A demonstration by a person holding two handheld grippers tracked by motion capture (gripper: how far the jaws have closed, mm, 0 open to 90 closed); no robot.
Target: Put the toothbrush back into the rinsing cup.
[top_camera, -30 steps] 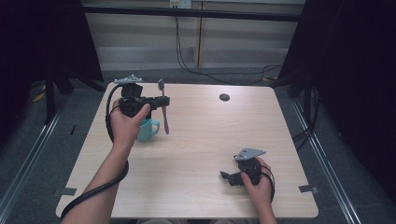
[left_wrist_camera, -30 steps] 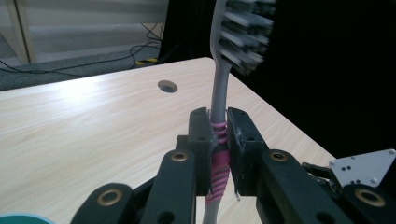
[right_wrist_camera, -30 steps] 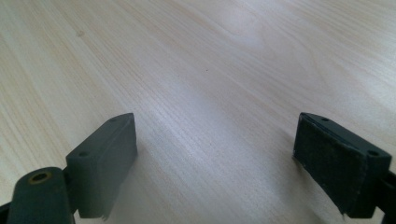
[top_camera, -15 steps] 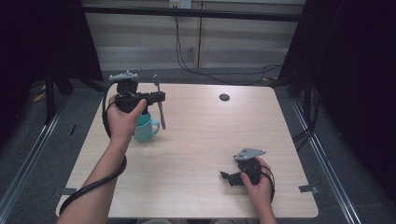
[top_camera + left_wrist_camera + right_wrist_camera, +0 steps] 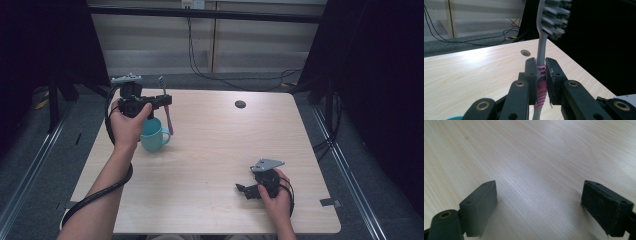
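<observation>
One ribbed pink-grey toothbrush [image 5: 541, 75], round teal mug [image 5: 153, 135]

Matt pale wood-grain table [image 5: 210, 150], glossy teal cup [image 5: 152, 135], plastic toothbrush [image 5: 541, 47] with ribbed pink grip

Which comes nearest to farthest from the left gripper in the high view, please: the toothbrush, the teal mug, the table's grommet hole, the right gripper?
1. toothbrush, clamped in the left gripper.
2. teal mug, just below.
3. grommet hole, far edge.
4. right gripper, near-right corner.
</observation>
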